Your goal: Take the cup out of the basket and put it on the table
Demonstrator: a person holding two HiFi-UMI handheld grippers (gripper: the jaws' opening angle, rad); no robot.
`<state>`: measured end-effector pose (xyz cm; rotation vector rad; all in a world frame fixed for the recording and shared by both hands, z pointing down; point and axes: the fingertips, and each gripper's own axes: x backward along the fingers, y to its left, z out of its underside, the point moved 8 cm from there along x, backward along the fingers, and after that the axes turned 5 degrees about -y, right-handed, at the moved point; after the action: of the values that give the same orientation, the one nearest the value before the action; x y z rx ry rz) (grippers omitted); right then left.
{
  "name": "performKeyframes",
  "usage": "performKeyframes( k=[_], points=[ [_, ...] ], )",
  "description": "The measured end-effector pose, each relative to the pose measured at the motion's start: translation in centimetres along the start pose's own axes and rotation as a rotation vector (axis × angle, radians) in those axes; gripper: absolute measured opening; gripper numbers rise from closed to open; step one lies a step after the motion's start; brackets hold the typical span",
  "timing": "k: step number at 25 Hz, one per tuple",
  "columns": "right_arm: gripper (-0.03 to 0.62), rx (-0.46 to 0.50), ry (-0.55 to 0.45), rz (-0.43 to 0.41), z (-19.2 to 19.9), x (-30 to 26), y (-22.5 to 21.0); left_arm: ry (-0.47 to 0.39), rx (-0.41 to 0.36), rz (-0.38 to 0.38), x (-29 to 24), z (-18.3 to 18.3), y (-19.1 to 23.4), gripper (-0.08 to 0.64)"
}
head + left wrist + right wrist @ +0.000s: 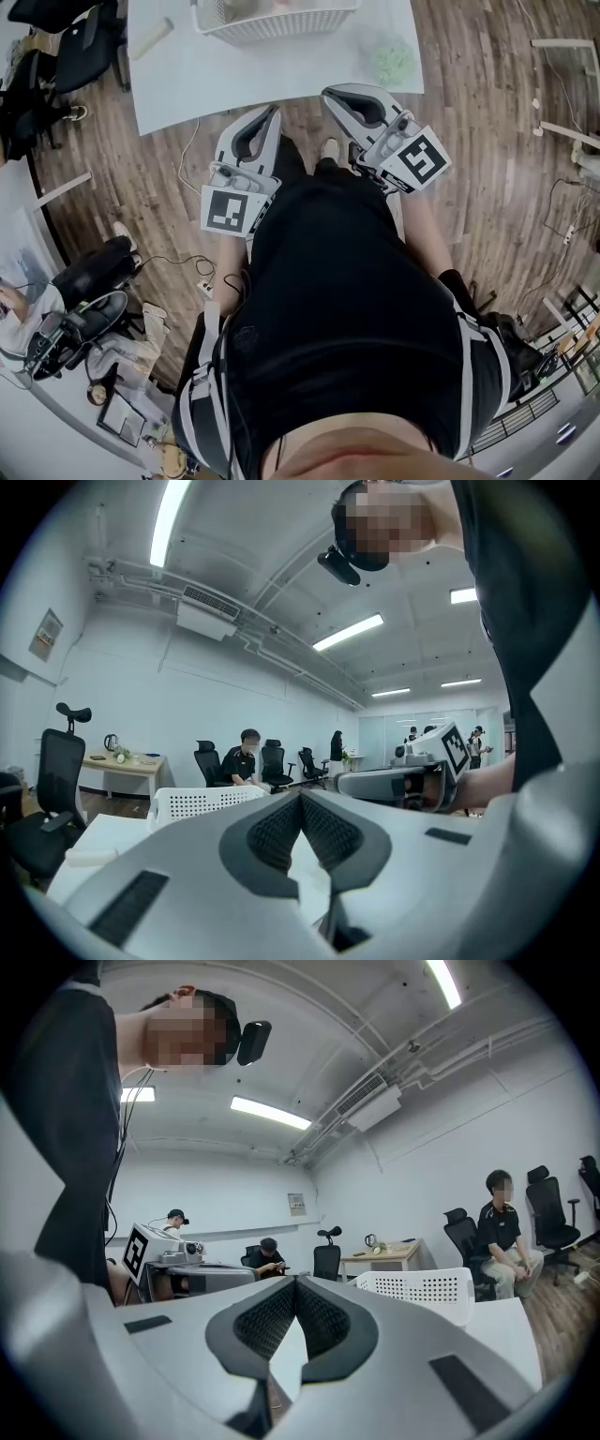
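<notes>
A white perforated basket (277, 21) stands at the far side of the white table (187, 84); what lies inside it is blurred and I cannot make out the cup. My left gripper (275, 110) and right gripper (328, 94) are held side by side in front of my body, short of the table's near edge. Both are shut, pads touching at the tips, with nothing between them. The basket (202, 803) shows beyond the left gripper (300, 797) and the basket (422, 1288) beyond the right gripper (295, 1283).
A pale green crumpled thing (392, 56) and a light stick-like item (150, 39) lie on the table. Office chairs (80, 52) stand at the left, a cable (187, 155) runs over the wood floor, and seated people (502, 1232) are in the room.
</notes>
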<state>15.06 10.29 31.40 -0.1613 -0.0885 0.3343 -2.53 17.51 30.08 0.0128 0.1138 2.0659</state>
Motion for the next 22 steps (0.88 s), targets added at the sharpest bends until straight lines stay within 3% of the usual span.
performKeyframes(
  k=[9,22],
  points=[
    [0.018,0.040,0.007,0.041,-0.6,-7.6,0.2,-0.002,-0.010,0.074,-0.5,-1.2,7.7,0.021],
    [0.018,0.057,0.023,0.107,-0.9,-14.1,-0.5,-0.013,0.016,0.138,-0.6,-1.7,14.4,0.021]
  ],
)
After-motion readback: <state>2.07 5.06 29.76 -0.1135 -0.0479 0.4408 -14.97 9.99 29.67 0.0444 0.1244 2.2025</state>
